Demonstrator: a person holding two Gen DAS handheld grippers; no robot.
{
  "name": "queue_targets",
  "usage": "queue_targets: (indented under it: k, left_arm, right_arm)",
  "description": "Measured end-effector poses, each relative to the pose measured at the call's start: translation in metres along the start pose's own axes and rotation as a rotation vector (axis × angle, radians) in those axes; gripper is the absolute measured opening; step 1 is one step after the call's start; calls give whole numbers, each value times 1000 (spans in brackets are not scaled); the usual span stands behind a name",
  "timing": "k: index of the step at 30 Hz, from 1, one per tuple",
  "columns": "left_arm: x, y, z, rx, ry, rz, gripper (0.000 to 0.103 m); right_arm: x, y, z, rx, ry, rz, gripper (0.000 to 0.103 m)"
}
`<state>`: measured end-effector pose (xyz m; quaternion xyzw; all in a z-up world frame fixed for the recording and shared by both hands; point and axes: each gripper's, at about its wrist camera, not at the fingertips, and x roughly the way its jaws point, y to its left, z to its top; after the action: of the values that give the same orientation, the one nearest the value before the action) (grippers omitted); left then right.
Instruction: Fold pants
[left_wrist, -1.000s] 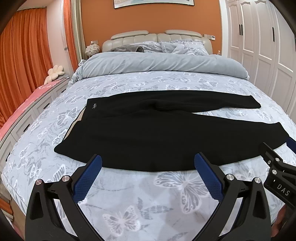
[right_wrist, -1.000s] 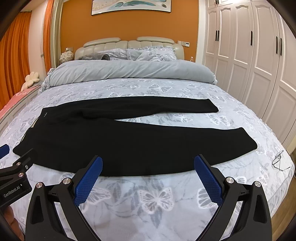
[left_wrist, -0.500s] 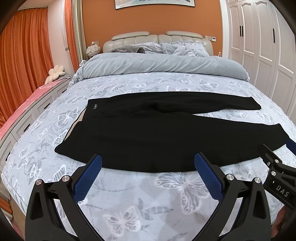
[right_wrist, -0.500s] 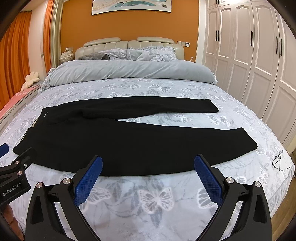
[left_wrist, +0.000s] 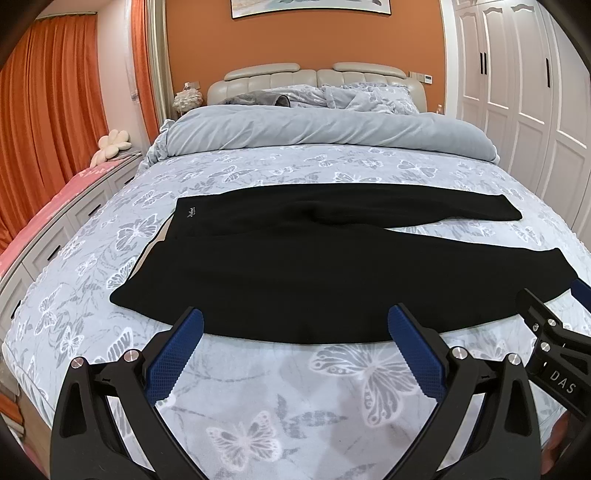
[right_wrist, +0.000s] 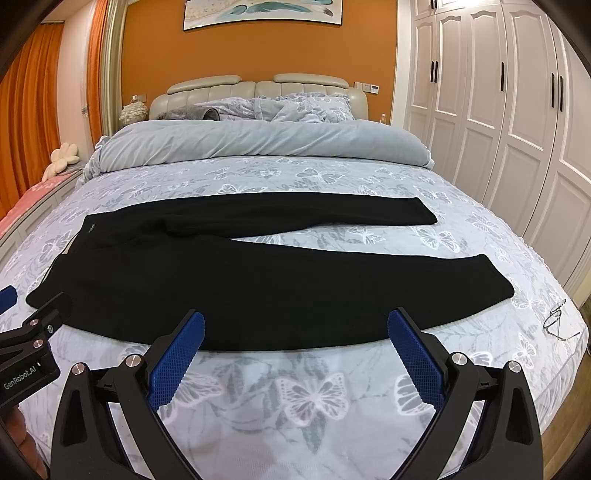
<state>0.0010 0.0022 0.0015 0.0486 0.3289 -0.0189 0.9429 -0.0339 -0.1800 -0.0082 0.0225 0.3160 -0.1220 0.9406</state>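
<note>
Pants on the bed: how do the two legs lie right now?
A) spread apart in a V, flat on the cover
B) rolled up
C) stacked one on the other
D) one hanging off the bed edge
A: the pants lie flat with both legs splayed toward the right side, patterned bed cover showing between them.

Butterfly-print bed (left_wrist: 258, 387) under flat black pants (left_wrist: 314, 269)
</note>
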Motion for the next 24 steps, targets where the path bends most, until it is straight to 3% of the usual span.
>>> queue_targets:
  k: [24]
  left_arm:
    - [0,2,-1,-5,-3,1,98]
  right_arm:
    - [0,-1,0,-1,-2,-1,98]
